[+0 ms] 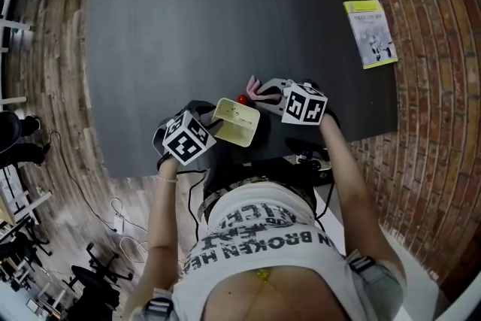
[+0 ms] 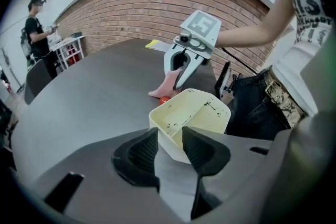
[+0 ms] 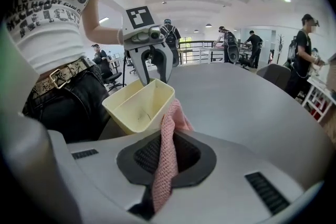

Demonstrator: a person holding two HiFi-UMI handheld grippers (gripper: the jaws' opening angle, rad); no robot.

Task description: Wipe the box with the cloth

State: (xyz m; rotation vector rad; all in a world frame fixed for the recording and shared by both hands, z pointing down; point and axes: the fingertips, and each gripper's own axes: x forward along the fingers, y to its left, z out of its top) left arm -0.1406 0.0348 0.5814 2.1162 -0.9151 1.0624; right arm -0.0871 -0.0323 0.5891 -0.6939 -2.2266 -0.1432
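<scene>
Left gripper (image 2: 169, 145) has its jaws clamped over one corner wall of the cream plastic box (image 2: 194, 113). One pad is outside the wall, the other inside. The box is held tilted, open side up, above the near edge of the dark grey table (image 1: 225, 19), right in front of the person's waist. It is an open rectangular box with dark specks and a thin dark line on the inner floor.

Right gripper (image 3: 168, 136) has its jaws closed on a pink knitted cloth (image 3: 167, 165). The cloth is pinched between the pads, with one end sticking out past the tips and the other trailing back toward the camera. The cloth end sits just right of the box, at its rim; whether they touch cannot be told.

A small red object (image 1: 242, 98) lies on the table just beyond the box, near the cloth. A yellow booklet (image 1: 370, 34) lies flat at the far right of the table, well apart from the rest. A standing person (image 2: 37, 34) is far left, beyond the table, by a brick wall (image 2: 157, 2).
</scene>
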